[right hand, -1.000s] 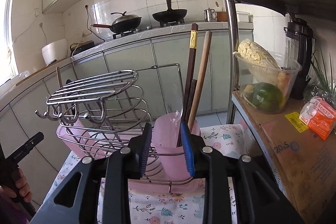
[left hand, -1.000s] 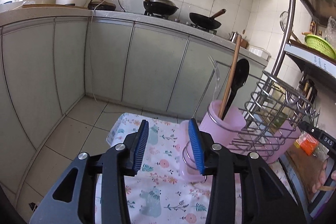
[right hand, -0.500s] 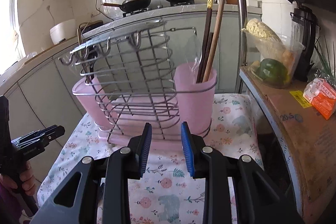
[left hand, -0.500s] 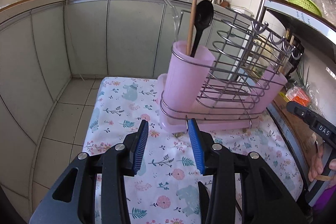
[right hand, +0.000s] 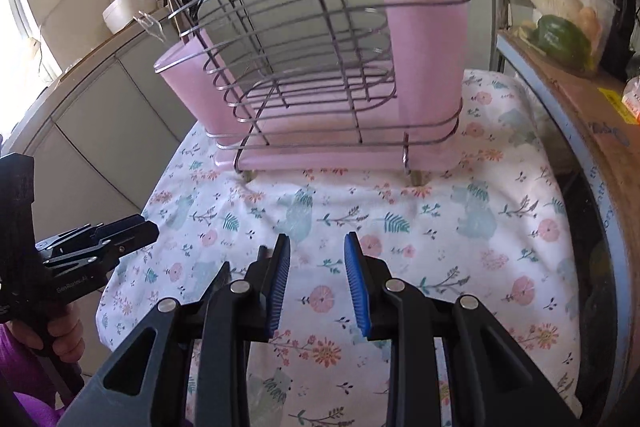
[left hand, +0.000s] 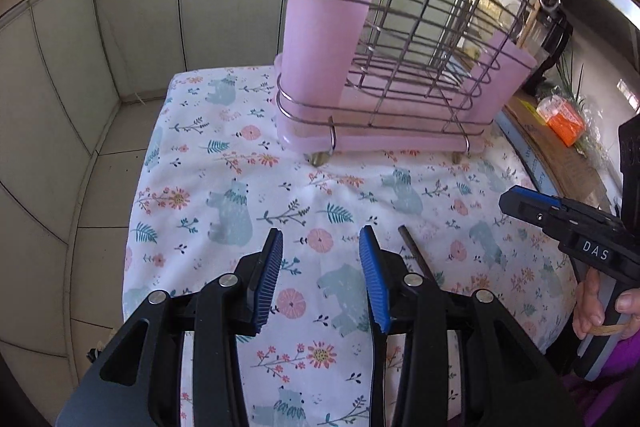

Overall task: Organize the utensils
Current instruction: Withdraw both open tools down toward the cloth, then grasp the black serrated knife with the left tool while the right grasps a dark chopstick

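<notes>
A wire utensil rack [left hand: 416,39] on a pink tray stands at the far side of a floral cloth [left hand: 240,187]. Its left pink cup [left hand: 324,35] holds a black ladle, a wooden handle and a clear spoon. Its right pink cup [right hand: 428,59] holds dark chopsticks, a wooden stick and a clear spoon. My left gripper [left hand: 320,247] is open and empty above the cloth. A dark chopstick [left hand: 416,253] lies beside its right finger. My right gripper [right hand: 316,247] is open and empty, with a dark stick end [right hand: 262,253] just left of it.
Grey kitchen cabinets [left hand: 120,11] run behind the table, with tiled floor to the left. A shelf unit at the right holds a box [right hand: 600,131], a tub of vegetables [right hand: 560,31] and an orange packet [left hand: 564,117]. The right gripper shows in the left wrist view [left hand: 568,223].
Both grippers have pulled back from the rack and tilted down toward the cloth. The rack now looks farther off and the chopstick on the cloth has come into view.
</notes>
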The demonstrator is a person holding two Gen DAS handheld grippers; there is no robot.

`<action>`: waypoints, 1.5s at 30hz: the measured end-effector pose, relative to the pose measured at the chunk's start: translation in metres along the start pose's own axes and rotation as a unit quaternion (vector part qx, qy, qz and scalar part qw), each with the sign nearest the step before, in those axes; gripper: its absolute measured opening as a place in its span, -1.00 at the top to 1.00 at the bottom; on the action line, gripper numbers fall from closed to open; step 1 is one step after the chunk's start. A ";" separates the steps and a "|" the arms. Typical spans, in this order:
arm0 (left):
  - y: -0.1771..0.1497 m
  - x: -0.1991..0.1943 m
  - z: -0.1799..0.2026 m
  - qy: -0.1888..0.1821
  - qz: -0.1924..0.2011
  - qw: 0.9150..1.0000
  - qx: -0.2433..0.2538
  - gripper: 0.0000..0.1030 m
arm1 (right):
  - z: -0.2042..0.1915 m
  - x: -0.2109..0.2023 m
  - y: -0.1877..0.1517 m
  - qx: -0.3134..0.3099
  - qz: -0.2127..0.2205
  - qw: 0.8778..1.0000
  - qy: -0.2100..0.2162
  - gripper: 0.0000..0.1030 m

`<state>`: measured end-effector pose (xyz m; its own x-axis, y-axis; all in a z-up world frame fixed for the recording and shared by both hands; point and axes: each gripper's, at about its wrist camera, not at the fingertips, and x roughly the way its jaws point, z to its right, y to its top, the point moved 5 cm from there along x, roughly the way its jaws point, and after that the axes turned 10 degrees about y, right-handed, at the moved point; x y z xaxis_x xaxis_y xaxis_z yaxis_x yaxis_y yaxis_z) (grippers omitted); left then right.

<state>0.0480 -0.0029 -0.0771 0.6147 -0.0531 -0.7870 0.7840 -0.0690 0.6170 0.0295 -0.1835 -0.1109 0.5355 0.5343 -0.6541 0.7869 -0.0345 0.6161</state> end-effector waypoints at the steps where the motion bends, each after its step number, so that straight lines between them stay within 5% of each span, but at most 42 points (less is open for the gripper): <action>1: -0.003 0.002 0.002 -0.002 -0.009 1.000 0.003 0.22 | -0.001 0.005 -0.005 0.006 -0.015 1.000 0.011 0.46; 12: -0.029 0.036 0.036 -0.043 -0.140 0.989 0.033 0.27 | -0.018 0.032 -0.032 0.023 -0.082 0.994 0.068 0.53; 17: -0.029 0.048 0.052 -0.018 -0.153 0.986 0.066 0.33 | -0.019 0.045 -0.029 0.030 -0.100 0.992 0.074 0.54; 22: -0.028 0.056 0.055 0.013 -0.152 0.985 0.079 0.69 | -0.021 0.057 -0.022 0.018 -0.123 0.990 0.067 0.54; 33: -0.029 0.043 0.017 0.004 -0.144 0.989 0.020 0.71 | -0.022 0.091 -0.018 0.030 -0.177 0.981 0.068 0.54; 45: -0.035 0.054 0.015 0.009 -0.187 0.981 0.050 0.70 | -0.024 0.105 -0.020 0.008 -0.189 0.981 0.044 0.84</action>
<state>0.0523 -0.0178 -0.1415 0.2873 0.0126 -0.9578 0.9433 -0.1773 0.2806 0.0629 -0.1065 -0.1810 0.1764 0.5818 -0.7940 0.9290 0.1680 0.3296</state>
